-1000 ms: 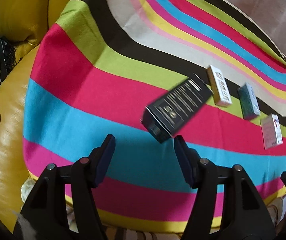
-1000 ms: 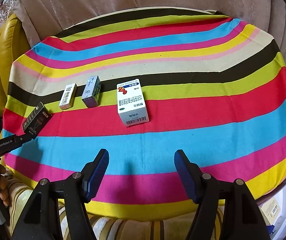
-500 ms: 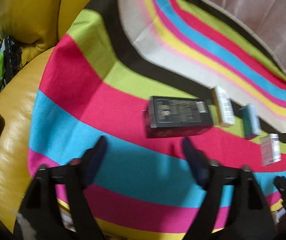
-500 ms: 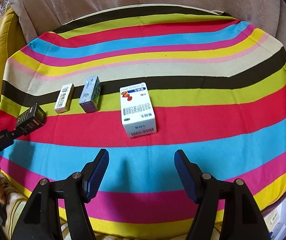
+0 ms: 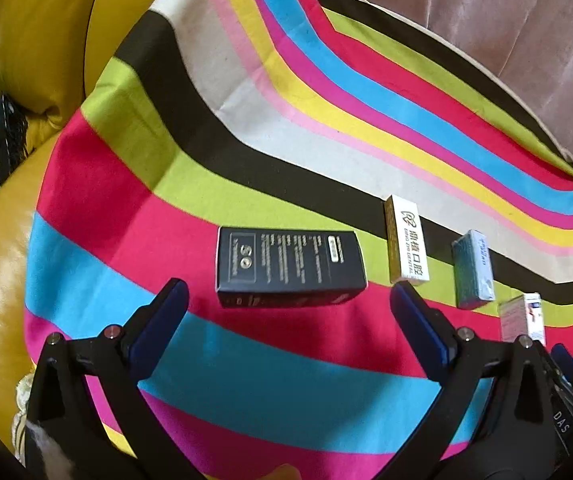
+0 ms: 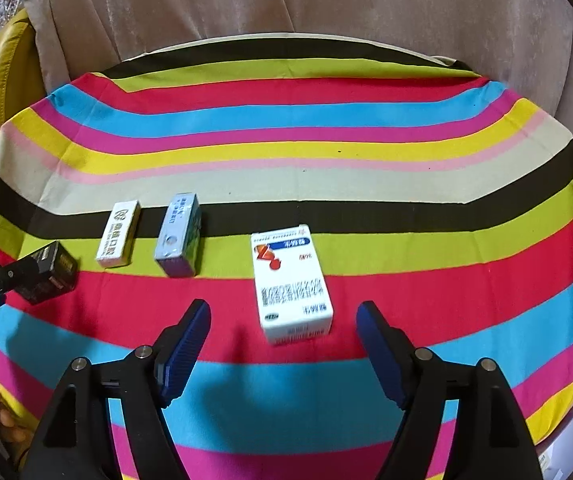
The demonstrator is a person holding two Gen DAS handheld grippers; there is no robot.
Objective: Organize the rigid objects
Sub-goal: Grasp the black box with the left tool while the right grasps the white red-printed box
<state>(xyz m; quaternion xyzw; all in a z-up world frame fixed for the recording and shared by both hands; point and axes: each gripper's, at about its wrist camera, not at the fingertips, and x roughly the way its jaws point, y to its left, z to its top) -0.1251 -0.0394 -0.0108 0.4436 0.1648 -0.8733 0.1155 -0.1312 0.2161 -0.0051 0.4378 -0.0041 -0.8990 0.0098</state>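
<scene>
Four closed boxes on striped cloth (image 6: 366,92): black box (image 5: 288,266), white-gold box (image 5: 405,240), blue box (image 6: 178,236), white medicine box (image 6: 292,284); contents unseen. Left gripper (image 5: 286,304), right gripper (image 6: 282,332): jaws spread, empty.

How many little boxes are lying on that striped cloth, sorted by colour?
Black box: 1
White and gold box: 1
Blue-grey box: 1
White box with blue and red print: 1
Total: 4 boxes, all lying on the striped cloth.
</scene>
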